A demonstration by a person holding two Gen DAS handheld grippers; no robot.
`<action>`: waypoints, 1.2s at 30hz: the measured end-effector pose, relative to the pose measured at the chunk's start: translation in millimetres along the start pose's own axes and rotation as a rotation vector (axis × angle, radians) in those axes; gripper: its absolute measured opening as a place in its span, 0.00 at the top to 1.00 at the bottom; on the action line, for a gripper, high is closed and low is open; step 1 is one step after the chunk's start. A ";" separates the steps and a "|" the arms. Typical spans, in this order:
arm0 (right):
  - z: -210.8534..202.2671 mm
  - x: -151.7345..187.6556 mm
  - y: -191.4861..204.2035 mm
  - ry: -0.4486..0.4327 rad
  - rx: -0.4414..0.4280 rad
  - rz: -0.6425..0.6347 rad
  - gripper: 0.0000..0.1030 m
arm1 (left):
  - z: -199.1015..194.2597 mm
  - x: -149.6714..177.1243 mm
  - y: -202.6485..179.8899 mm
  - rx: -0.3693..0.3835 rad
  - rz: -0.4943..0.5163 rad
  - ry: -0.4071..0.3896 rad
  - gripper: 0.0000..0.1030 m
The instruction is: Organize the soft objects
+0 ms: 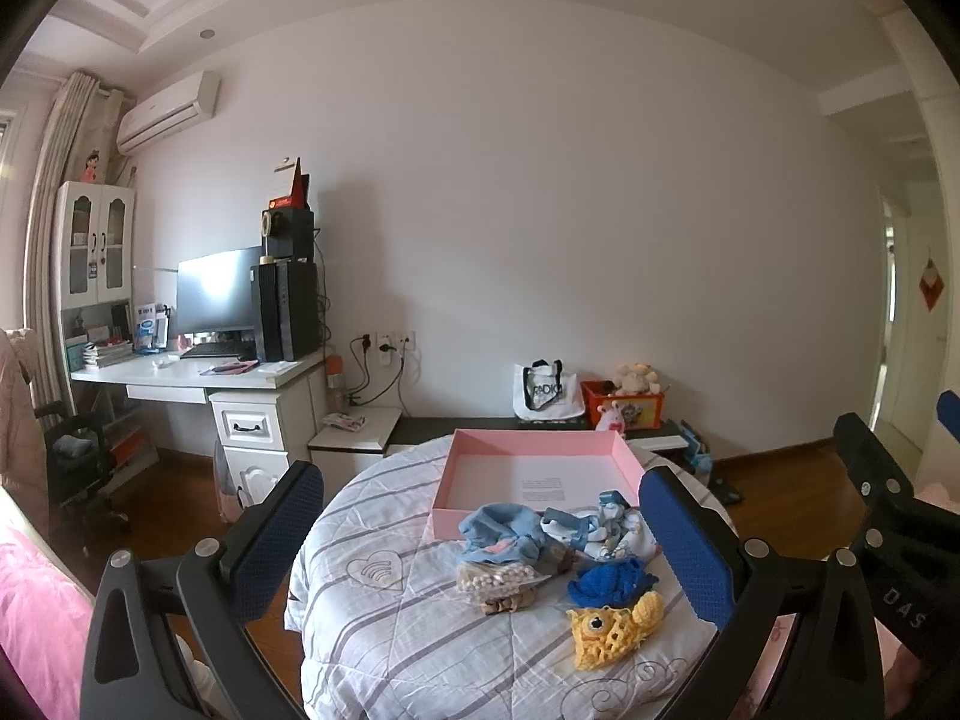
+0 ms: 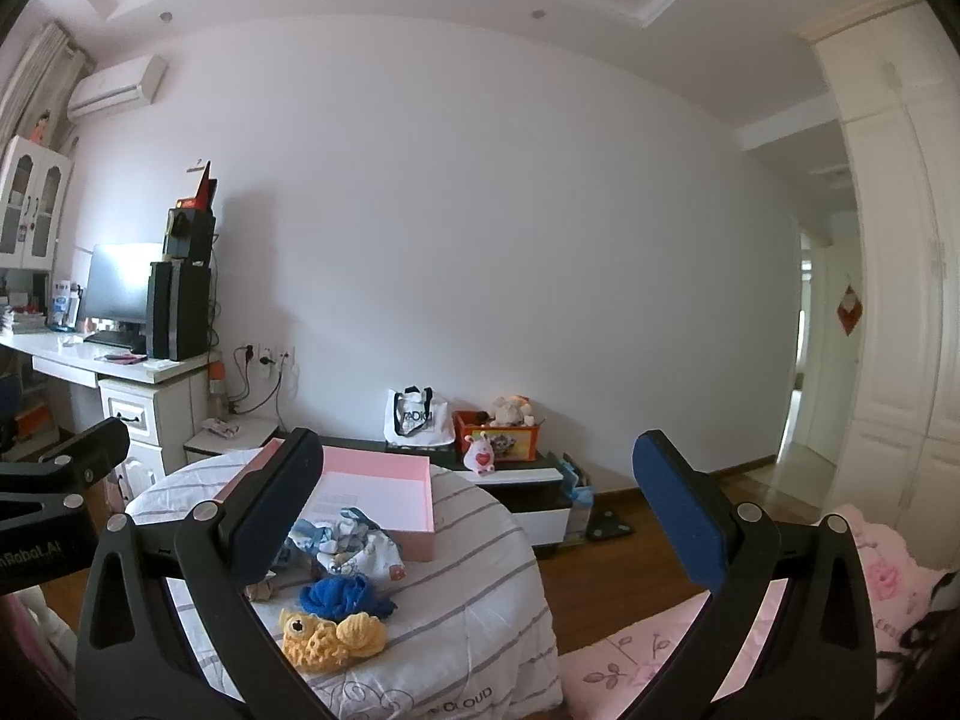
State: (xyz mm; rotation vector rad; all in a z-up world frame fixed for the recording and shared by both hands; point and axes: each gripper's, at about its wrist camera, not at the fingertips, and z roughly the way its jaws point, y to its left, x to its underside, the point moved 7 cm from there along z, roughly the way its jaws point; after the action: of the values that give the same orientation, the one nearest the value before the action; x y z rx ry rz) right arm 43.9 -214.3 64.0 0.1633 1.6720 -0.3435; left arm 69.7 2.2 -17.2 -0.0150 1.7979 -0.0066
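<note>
A round table under a striped quilt (image 1: 384,618) holds an empty pink tray (image 1: 456,468) at its far side. In front of the tray lie a light blue cloth (image 1: 501,534), a white patterned cloth (image 1: 606,531), a bag of pale beads (image 1: 495,581), a blue crochet piece (image 1: 609,581) and a yellow crochet toy (image 1: 609,624). My left gripper (image 1: 480,540) is open above the pile, empty. My right gripper (image 2: 480,516) is open and empty, to the right of the pile. The tray (image 2: 414,498), blue crochet (image 2: 342,597) and yellow toy (image 2: 330,636) show in the right wrist view.
A white desk (image 1: 198,375) with monitor and computer stands at the left wall. A low cabinet (image 1: 480,426) behind the table carries a white bag (image 1: 546,390) and an orange toy box (image 1: 624,405). A pink bedspread (image 2: 660,654) lies at lower right. A doorway (image 2: 810,360) opens on the right.
</note>
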 end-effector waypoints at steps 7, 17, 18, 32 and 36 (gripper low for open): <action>-1.5 0.0 0.2 0.001 0.001 0.001 0.00 | 0.1 0.4 0.0 -0.002 0.002 0.001 0.00; -1.6 -1.4 -0.5 0.007 0.001 0.001 0.00 | -0.3 0.2 0.6 -0.006 0.001 0.008 0.00; -1.8 -1.8 -0.5 0.007 0.001 0.001 0.00 | -0.9 0.4 0.4 -0.005 0.002 0.009 0.00; -1.5 -1.4 -0.5 0.012 0.002 0.001 0.00 | 1.1 1.6 -0.4 -0.009 0.011 0.016 0.00; -0.3 1.9 -0.2 0.019 0.002 -0.001 0.00 | 2.2 3.2 0.0 -0.010 0.009 0.023 0.00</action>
State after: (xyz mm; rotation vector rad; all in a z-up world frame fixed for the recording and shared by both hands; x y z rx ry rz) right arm 43.3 -214.6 62.3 0.1678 1.6903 -0.3451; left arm 71.1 2.1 -20.8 -0.0142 1.8212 0.0087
